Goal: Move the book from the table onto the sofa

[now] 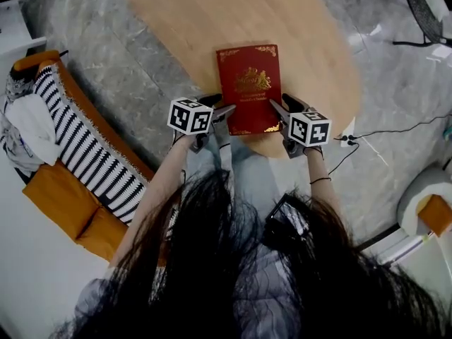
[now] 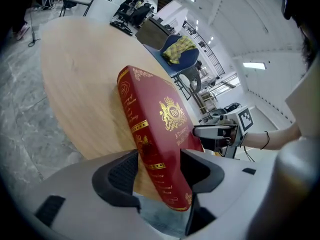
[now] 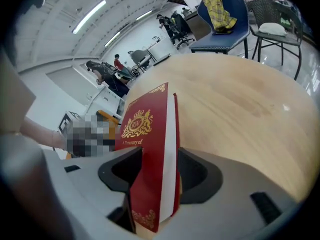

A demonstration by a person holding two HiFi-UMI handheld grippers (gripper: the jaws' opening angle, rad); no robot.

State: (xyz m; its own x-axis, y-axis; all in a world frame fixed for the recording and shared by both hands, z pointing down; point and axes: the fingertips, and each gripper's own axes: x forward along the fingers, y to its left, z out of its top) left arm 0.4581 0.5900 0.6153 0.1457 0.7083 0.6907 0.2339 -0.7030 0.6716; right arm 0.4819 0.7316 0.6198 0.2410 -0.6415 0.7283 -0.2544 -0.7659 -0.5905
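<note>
Hair (image 1: 226, 274) blocked the bottom of the head view, hiding both arms past the wrists. The sofa (image 1: 63, 196) at 8 o'clock was cut off by the frame edge, and a mosaic patch covered part of the right gripper view. The book (image 1: 248, 89) lay flat, cover up, at the near edge of the table (image 1: 198, 20). Its long axis ran 12 to 6, with the title top at 12, the spine at 9 and the page edge at 3. The jaws masked its near corners, and I couldn't tell whether the near-left corner overhung. The left gripper (image 1: 224, 113) straddled the spine side and the right gripper (image 1: 281, 104) the page side. Both had their jaws spread wide, with the book between the pads but not pinched.
</note>
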